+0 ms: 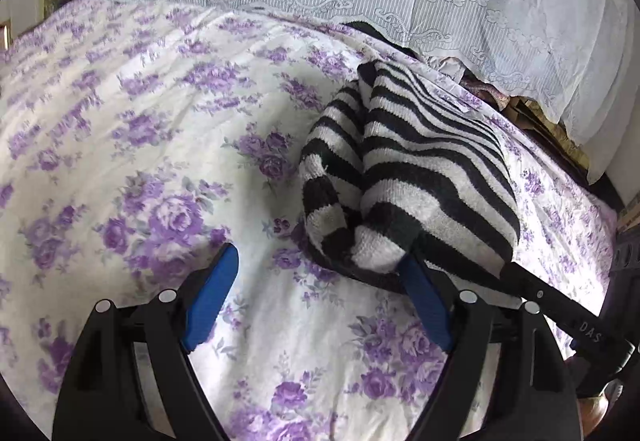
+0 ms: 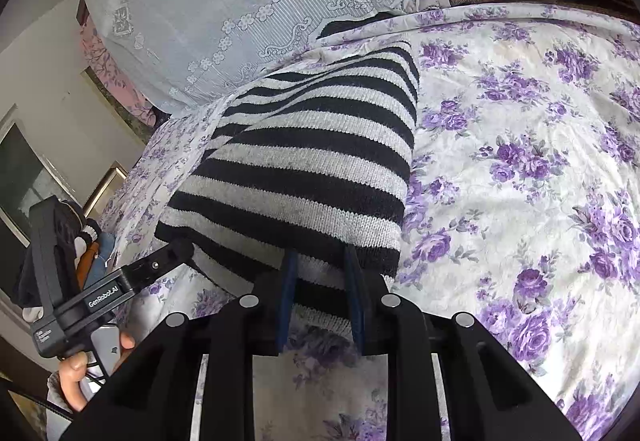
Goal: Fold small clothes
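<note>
Right claw: clamped on near hem of striped knit.
Left claw: gaped wide, empty, garment touching its right finger.
Knit's long axis: ran away across bed.

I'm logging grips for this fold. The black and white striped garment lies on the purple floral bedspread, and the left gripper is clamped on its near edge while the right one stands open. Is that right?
The sides are swapped. In the right wrist view the right gripper is clamped on the near edge of the striped garment. In the left wrist view the left gripper stands open over the floral bedspread.

Black-and-white striped knit, apparently folded
</note>
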